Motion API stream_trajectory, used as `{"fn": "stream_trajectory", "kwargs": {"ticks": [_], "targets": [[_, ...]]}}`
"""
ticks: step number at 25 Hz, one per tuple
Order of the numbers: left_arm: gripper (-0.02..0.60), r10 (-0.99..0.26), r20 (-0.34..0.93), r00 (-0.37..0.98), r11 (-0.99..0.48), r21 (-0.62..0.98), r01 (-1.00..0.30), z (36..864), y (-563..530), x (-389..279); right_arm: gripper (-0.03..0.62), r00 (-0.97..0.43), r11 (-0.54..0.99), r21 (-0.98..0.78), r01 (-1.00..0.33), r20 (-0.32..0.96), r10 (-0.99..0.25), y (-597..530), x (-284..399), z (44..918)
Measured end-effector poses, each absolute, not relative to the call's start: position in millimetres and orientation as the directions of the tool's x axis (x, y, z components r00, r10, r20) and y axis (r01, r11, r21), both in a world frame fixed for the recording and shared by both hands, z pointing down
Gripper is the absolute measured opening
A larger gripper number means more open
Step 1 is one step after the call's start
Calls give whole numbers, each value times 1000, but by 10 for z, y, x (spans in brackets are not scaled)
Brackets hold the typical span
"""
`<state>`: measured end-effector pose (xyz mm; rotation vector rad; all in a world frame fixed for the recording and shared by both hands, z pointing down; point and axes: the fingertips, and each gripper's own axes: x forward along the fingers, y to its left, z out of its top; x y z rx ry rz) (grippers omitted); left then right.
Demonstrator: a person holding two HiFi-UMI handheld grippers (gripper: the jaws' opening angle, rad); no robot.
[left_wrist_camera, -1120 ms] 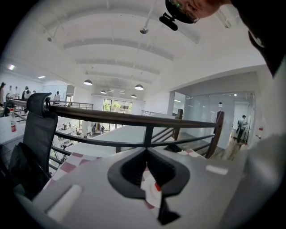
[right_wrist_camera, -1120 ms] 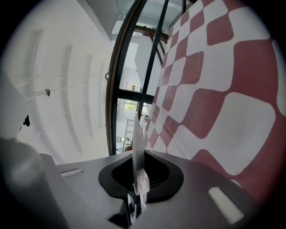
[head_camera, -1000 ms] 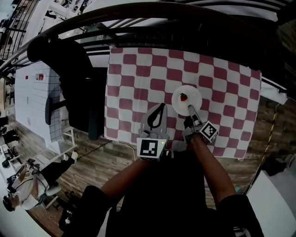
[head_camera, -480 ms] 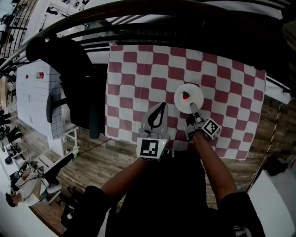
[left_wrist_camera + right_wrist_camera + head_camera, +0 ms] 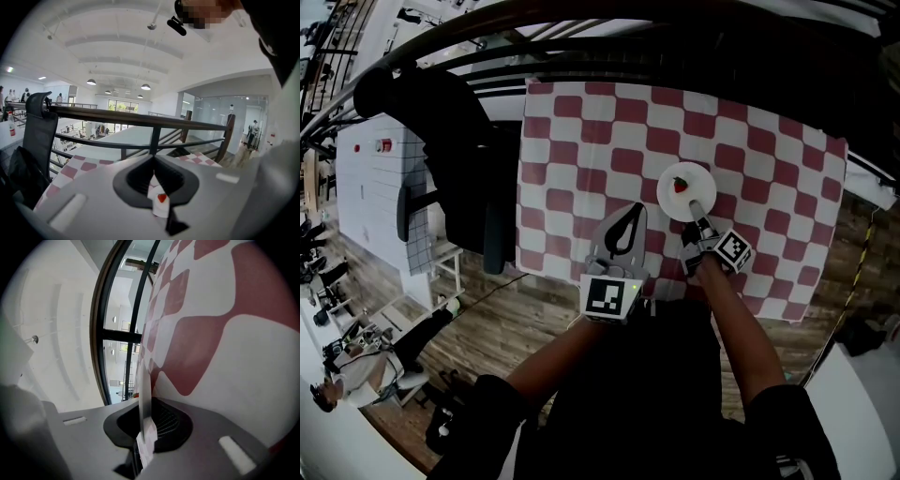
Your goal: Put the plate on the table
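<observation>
At the left of the head view a dark chair [image 5: 450, 141] merges into shadow and its outline is hard to read; your left gripper [image 5: 629, 211] hangs over the near edge of the checked tablecloth [image 5: 572, 150], clenched on nothing, its jaws meeting at the tip; only the left gripper view shows, through the slit behind that tip, a sliver of white with a red spot, too small to name surely; further right, the plate [image 5: 673, 200] [image 5: 145, 394] sits over the cloth, right of centre, and you cannot tell whether it rests there or is just lifted; it is small, round and white, with a red strawberry-like piece [image 5: 679, 185] on it; your right gripper [image 5: 695, 208] grasps its near rim; only the right gripper view shows that rim edge-on, pinched between the jaws, the rest of the plate cut off.
</observation>
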<state>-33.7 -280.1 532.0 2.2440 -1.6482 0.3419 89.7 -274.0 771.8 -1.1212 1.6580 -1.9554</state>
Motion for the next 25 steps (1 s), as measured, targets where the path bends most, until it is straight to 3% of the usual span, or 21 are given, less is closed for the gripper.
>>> {"fn": "stream_trajectory", "kwargs": {"ticks": [9, 21, 25], "targets": [[10, -869, 388, 307, -291, 100, -951, 5271, -2782, -352, 26, -639, -312, -916, -253, 400, -657, -2701, 885, 7751], [9, -852, 373, 367, -334, 152, -930, 5256, -2686, -177, 197, -613, -403, -833, -381, 553, -564, -2581, 949, 7719], [9, -852, 369, 372, -341, 148, -928, 5234, -2675, -176, 210, -593, -417, -803, -426, 596, -542, -2532, 1013, 7718]]}}
